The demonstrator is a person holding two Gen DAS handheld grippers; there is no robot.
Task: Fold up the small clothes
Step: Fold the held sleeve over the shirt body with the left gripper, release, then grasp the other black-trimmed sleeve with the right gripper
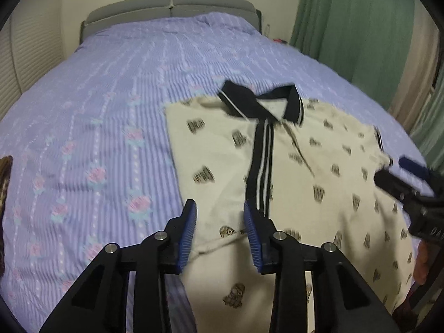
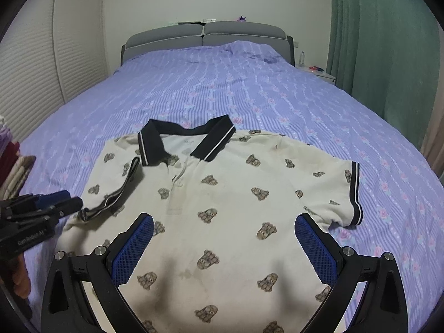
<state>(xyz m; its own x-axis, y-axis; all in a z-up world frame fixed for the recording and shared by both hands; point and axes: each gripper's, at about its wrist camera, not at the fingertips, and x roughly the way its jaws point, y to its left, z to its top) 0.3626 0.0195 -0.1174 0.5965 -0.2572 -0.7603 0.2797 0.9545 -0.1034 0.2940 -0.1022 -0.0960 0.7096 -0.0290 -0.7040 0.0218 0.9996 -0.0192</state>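
One cream polo shirt point(image 2: 227, 208) lies flat near your bed's point(image 2: 194, 88) foot edge, left sleeve folded in. Your left claw point(image 1: 219, 216) stands narrow and empty, your right claw point(image 2: 224, 236) wide; folded clothes point(image 2: 16, 172) sit at the left edge.

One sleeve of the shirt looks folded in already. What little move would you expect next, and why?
Probably the right gripper should reach for the other sleeve and fold it over the shirt. That sleeve lies spread flat on the bedspread, while the opposite sleeve is already laid across the chest. The right gripper hangs wide open above the shirt, gripping nothing, with the flat sleeve just beyond one of its fingers.
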